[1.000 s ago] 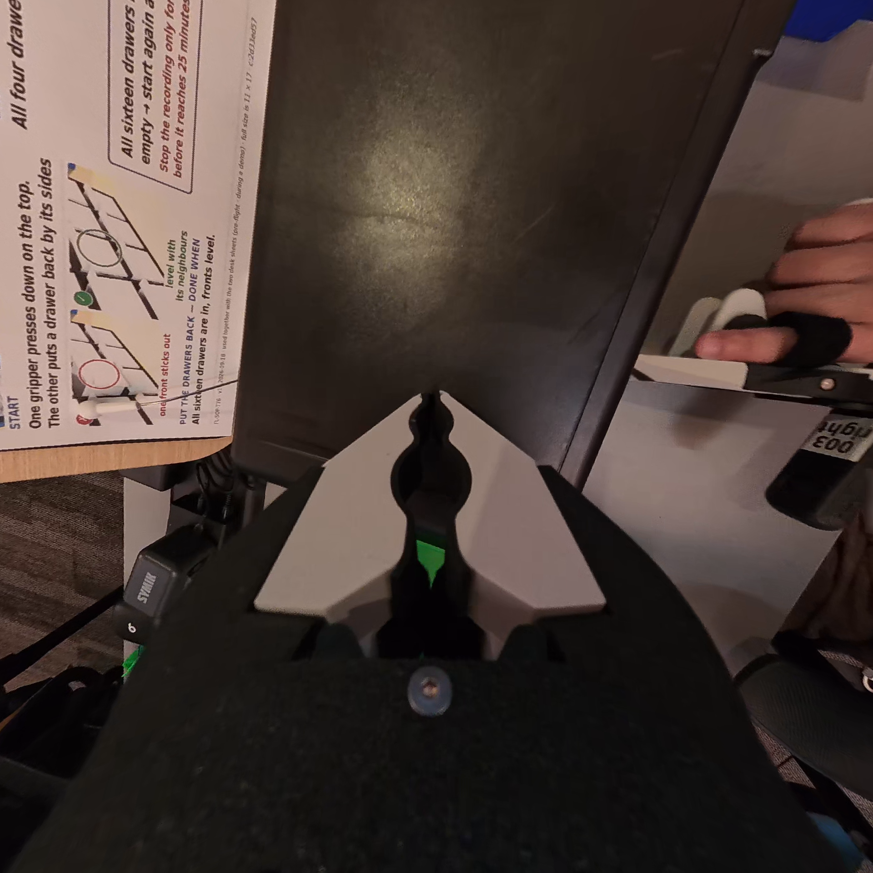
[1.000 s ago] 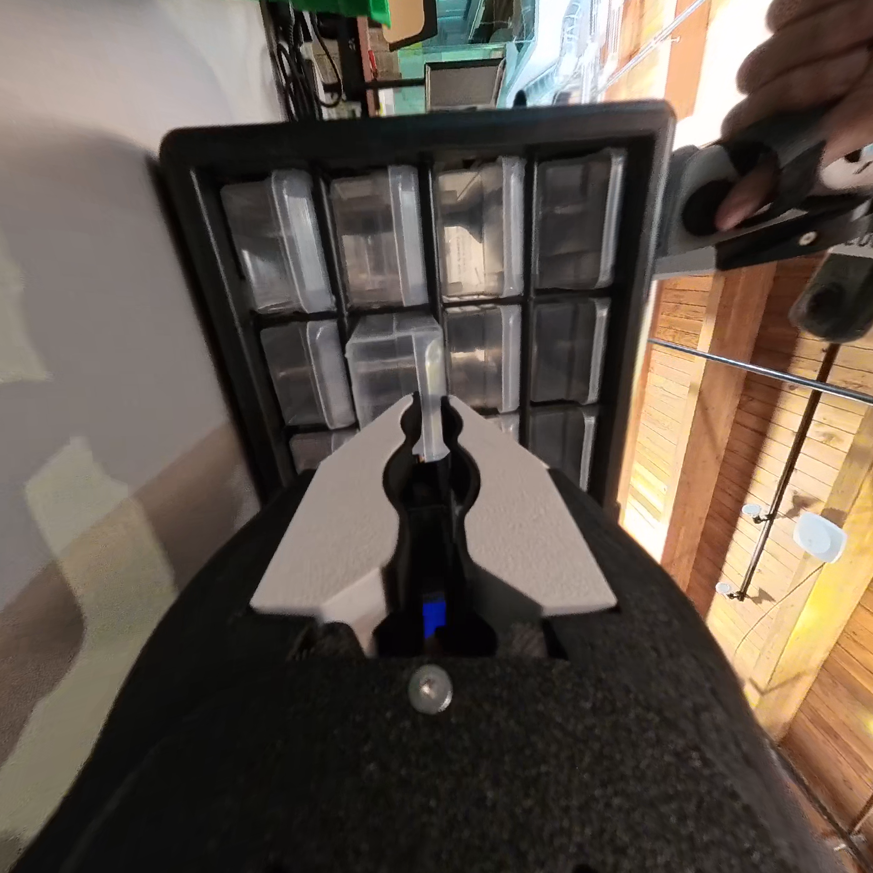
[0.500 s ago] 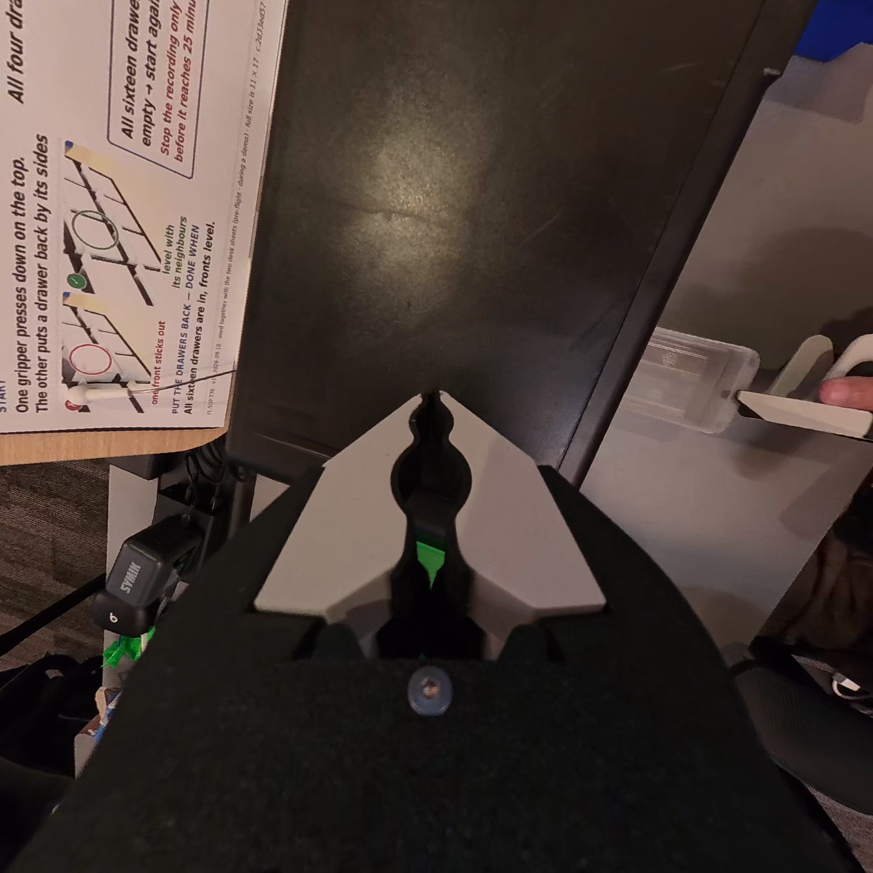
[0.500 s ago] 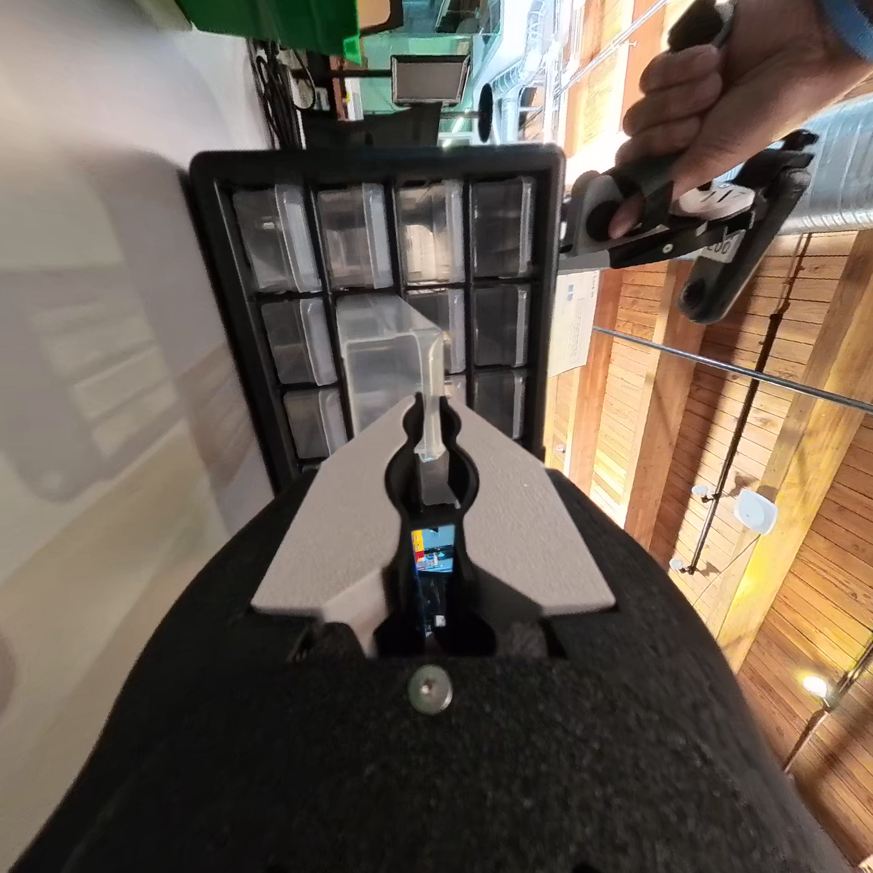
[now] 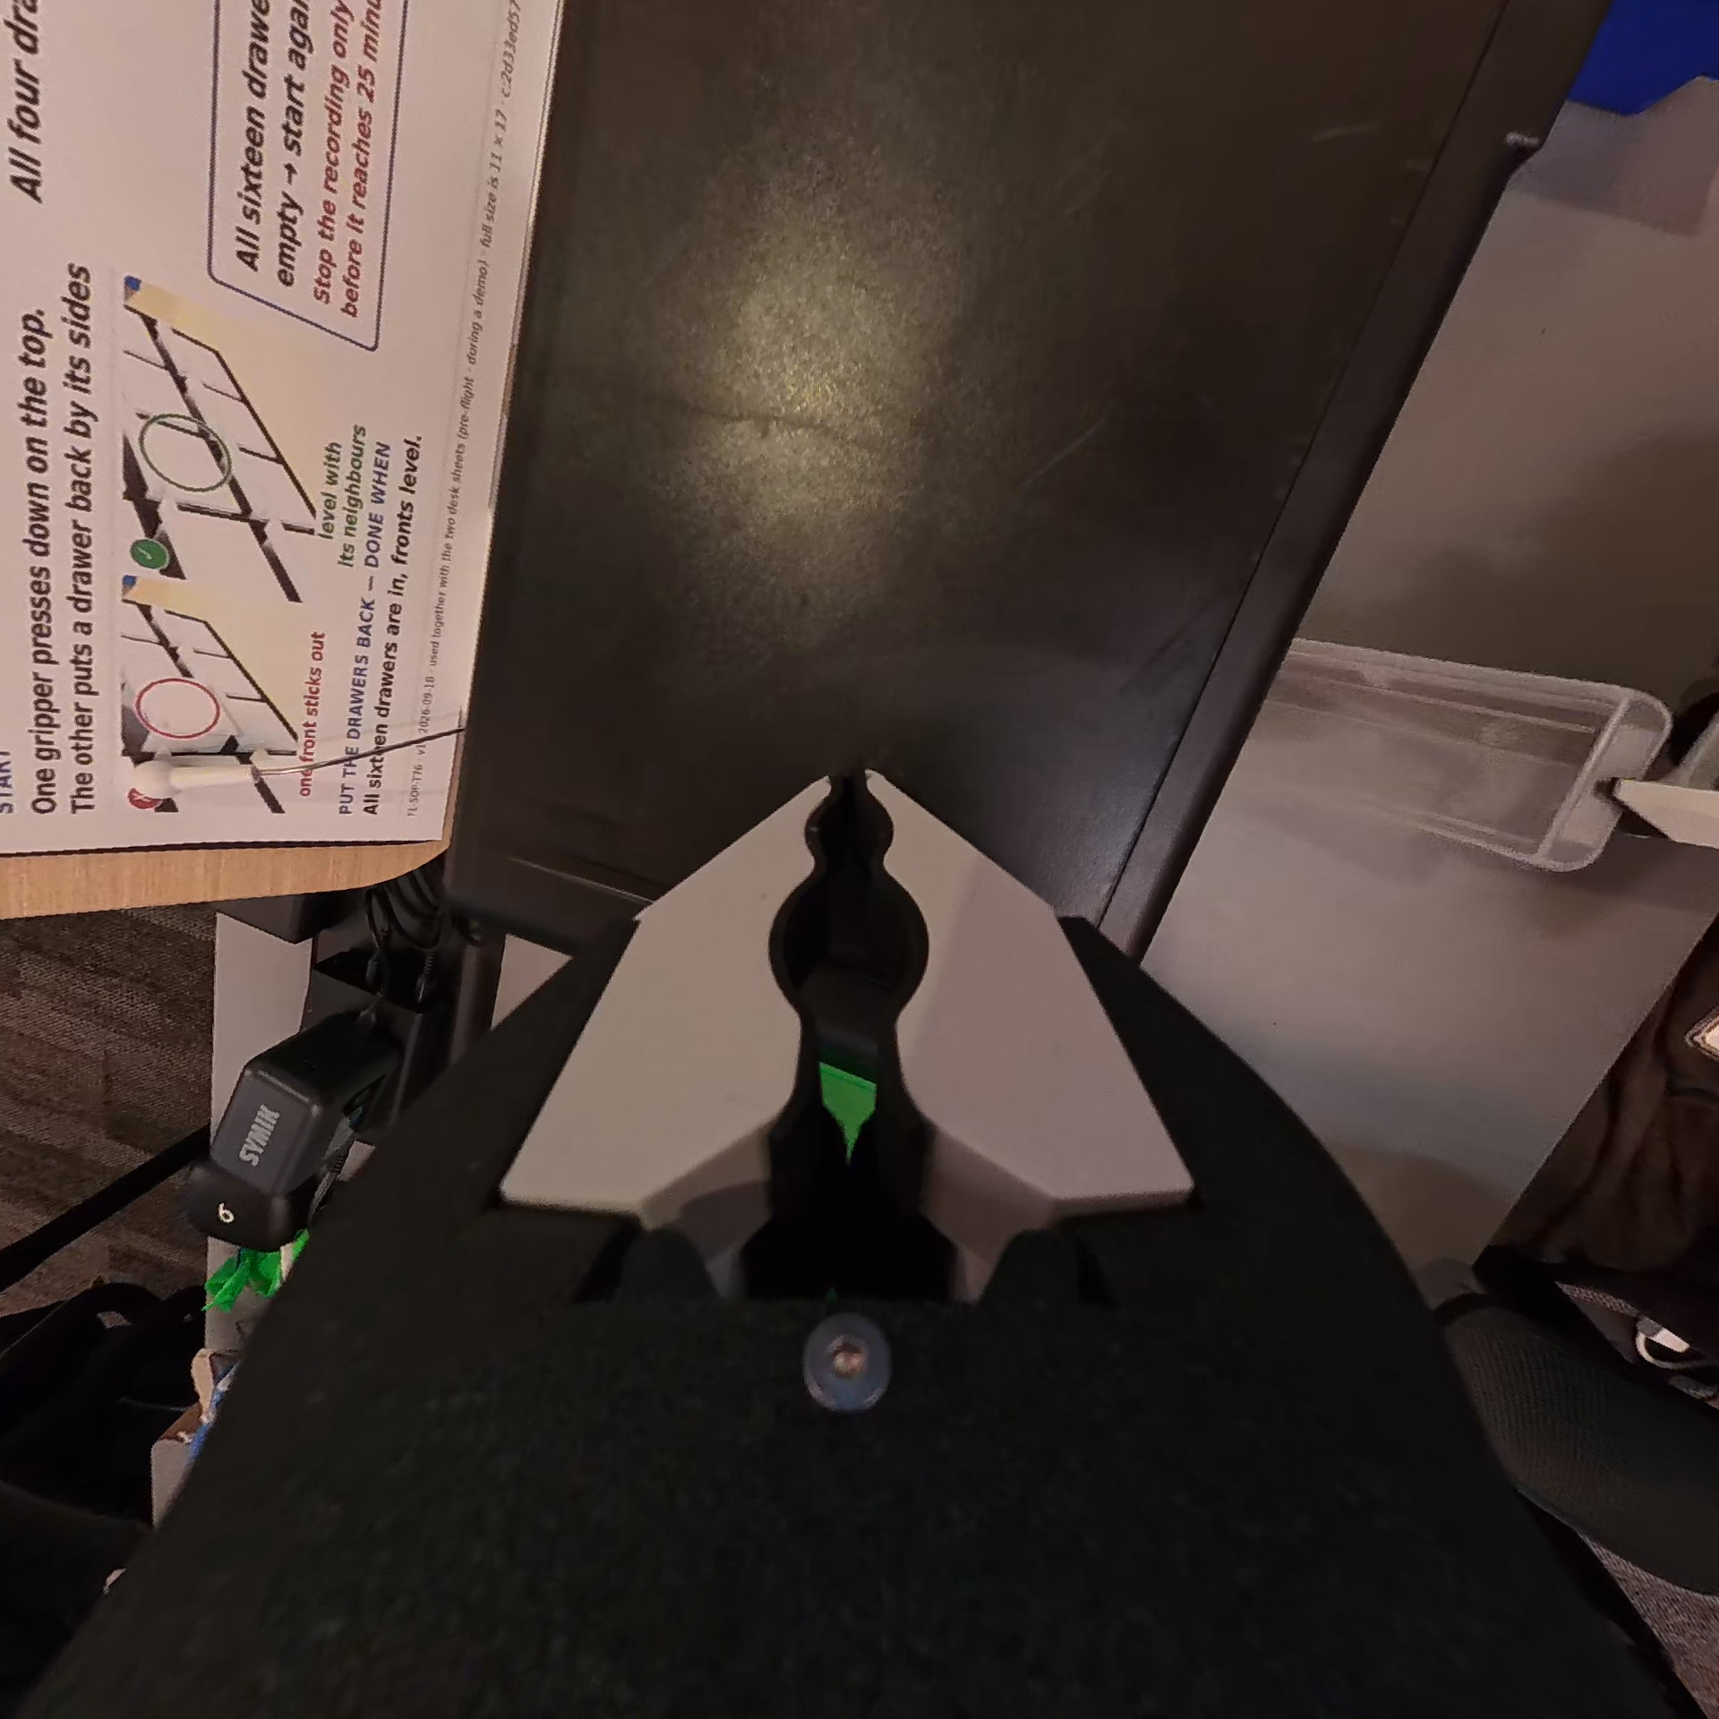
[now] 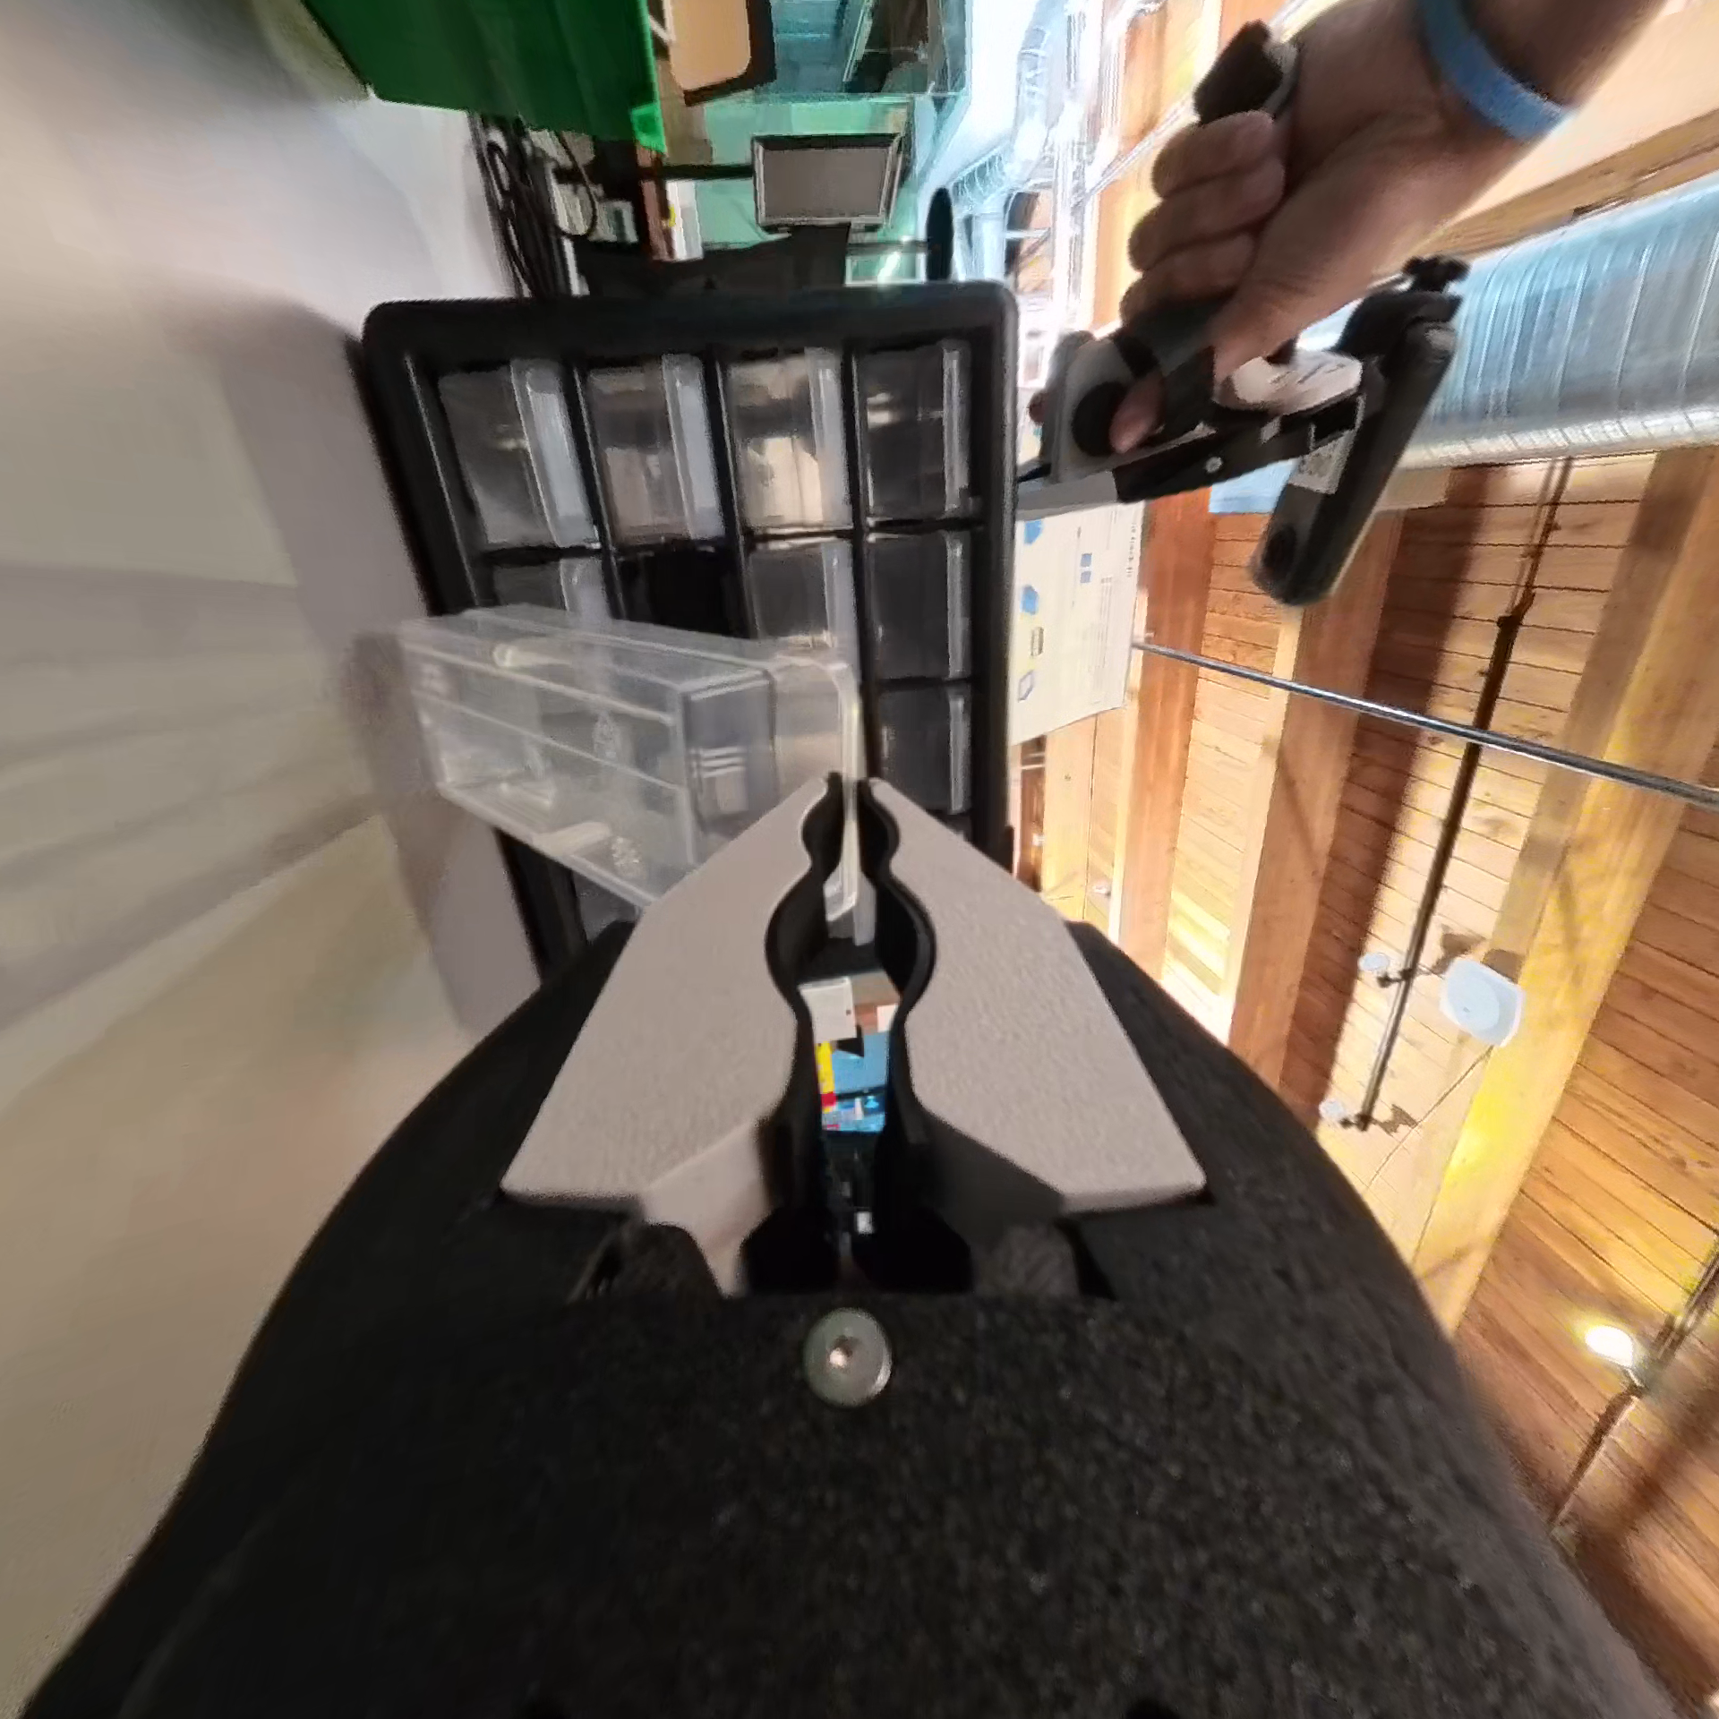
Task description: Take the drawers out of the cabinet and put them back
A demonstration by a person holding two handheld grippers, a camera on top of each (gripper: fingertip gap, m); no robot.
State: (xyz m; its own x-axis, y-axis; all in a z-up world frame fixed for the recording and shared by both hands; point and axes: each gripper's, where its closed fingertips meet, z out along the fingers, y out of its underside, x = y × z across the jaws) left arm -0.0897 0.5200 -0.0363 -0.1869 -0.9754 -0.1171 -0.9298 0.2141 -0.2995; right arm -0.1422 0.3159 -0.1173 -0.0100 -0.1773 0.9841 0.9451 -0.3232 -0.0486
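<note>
Now the clear drawer (image 6: 595,744), pinched by its handle in the right gripper (image 6: 848,791), has left its slot, hanging at ten o'clock; removal done. Left gripper (image 5: 848,777), fingers closed and empty, presses the cabinet (image 5: 930,419).

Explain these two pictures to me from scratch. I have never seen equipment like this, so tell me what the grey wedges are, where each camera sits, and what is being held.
No robot arm here: a person holds a two-finger gripper in each hand, each with a camera looking along its grey fingers. In the left wrist view, the left gripper is shut with its tips at the dark top of the black cabinet; a printed instruction sheet lies beside it on the desk. In the right wrist view, turned sideways, the right gripper is shut on the handle of a clear plastic drawer, now fully out of the cabinet, leaving a dark empty slot. Farther off, the person's hand grips the left tool.
</note>
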